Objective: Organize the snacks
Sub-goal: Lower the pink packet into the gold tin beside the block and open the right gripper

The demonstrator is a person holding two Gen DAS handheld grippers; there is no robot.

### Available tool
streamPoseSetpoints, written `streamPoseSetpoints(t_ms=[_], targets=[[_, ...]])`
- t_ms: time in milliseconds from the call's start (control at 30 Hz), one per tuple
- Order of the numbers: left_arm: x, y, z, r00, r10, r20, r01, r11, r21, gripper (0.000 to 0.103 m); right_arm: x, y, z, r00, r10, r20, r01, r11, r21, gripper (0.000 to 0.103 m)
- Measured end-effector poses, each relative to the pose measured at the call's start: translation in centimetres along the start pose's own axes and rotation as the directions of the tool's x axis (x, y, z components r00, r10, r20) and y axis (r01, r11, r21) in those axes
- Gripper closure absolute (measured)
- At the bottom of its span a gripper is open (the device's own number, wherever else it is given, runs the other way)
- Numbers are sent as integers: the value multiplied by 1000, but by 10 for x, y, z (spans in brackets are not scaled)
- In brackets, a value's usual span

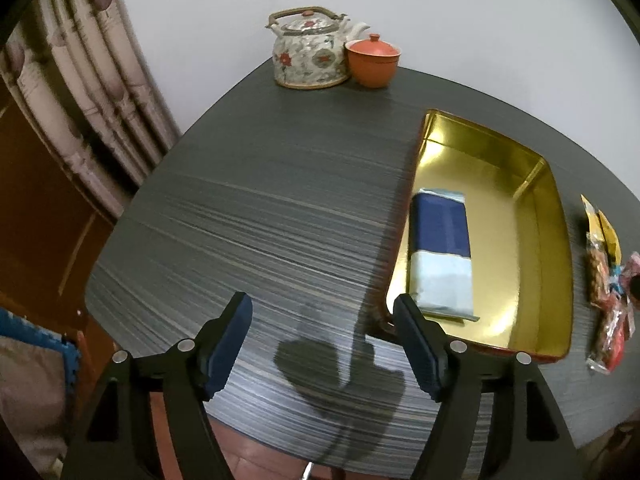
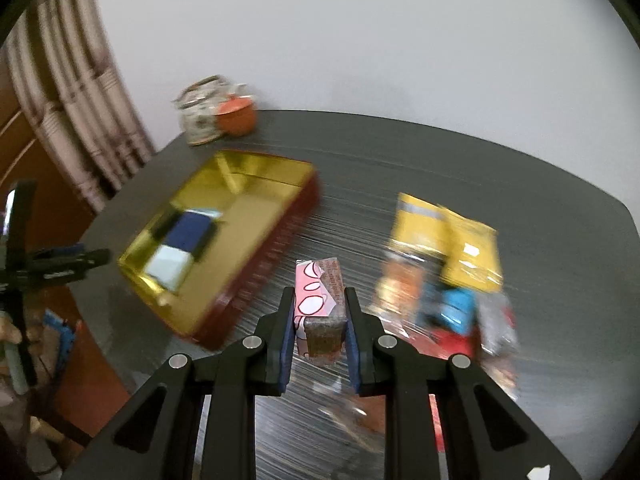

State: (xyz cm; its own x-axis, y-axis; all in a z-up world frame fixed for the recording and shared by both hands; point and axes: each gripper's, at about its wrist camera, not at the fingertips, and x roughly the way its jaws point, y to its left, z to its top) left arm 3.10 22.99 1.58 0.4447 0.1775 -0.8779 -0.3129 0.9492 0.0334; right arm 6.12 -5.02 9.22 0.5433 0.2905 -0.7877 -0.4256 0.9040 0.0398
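Your left gripper hangs over the near-left part of the table, jaws wide apart w/ nothing between them, only bare tabletop and the gripper's shadow below. Its right finger sits just beside the near-left corner of the gold tin tray; can't tell if it touches the rim.

Your right gripper is clamped on a small pink-and-brown snack box, pads pressing both long sides, box pointing away from the cam. Box looks lifted off the table, over the strip between the tray and the snack pile. Right view is motion-blurred, so details are soft.

Tray: gold inside, red outer wall, lying toward the table's right side in the left view. One blue-and-white snack pack lies flat inside, along the tray's left wall, near end close to the near-left corner. Rest of tray floor is bare gold.

Snack pile: yellow, blue and red packets, loose on the table right of the tray, near the table's right edge; in the left view they show as a strip of packets just beside the tray's right wall, apart from it.

Far-left corner of the table: patterned teapot w/ an orange lidded cup touching or just beside it, against the white wall. Curtain hangs left of the table.
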Motion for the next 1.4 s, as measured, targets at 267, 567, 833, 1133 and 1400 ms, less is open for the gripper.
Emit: streamPoseSetpoints(t_ms=[267,567,833,1133,1400], targets=[[3,7,0,1000,-9,-11,9,999,-34,29,36,64,18,997,64,-38,-68,991,-114,83],[4,5,0,1000,-13,-14,13,1000,-23,28,76,101,24,993,56,-105,-76,977,-198,83],[5,10,2,999,-33,-23,32,998,-47,27,100,109,21,988,35,-148,-68,973,-222,83],[7,9,2,999,-36,-27,35,998,-43,27,112,111,16,985,25,-169,-64,971,-229,83],[6,8,2,999,-42,-29,41,998,-41,27,119,110,14,984,15,-177,-55,974,-221,82]])
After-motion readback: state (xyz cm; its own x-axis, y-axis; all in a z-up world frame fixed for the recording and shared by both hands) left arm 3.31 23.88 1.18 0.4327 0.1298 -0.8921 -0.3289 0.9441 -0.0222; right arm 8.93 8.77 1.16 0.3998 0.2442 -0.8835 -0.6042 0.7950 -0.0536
